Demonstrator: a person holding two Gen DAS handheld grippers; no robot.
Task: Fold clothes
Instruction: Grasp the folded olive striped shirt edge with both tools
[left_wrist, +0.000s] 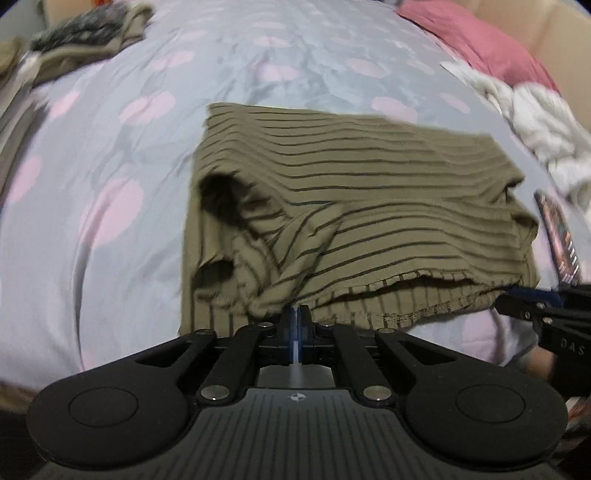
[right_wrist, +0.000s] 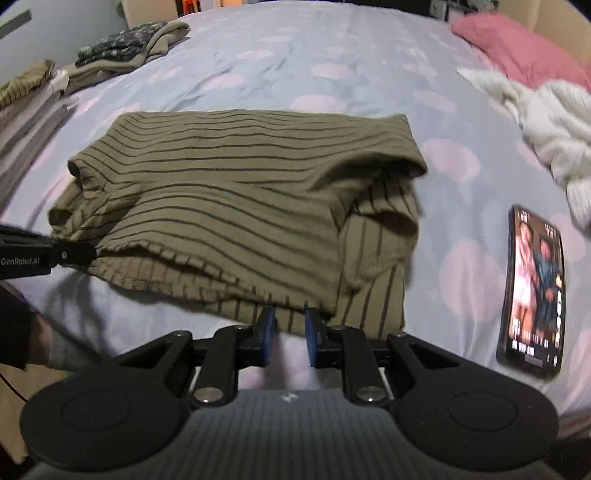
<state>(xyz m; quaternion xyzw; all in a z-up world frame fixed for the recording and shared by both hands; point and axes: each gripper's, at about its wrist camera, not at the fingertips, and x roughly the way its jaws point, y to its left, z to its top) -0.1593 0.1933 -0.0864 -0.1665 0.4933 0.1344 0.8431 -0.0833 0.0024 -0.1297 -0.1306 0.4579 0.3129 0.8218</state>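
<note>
Here: olive-green T-shirt with thin dark stripes (right_wrist: 236, 192), half folded, lies mid-bed on the lilac pink-spotted sheet (right_wrist: 332, 66) | left tongs (left_wrist: 297, 314) closed at its near hem, grip unclear | right tongs (right_wrist: 290, 325) slightly parted over hem edge, nothing pinched | advice: pinch both corners evenly, clear of the phone (right_wrist: 533, 291)

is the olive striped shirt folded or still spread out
Folded, roughly: the olive striped shirt lies doubled on the spotted bedsheet, with hems stacked along its near edge and one sleeve tucked under on the right.
</note>
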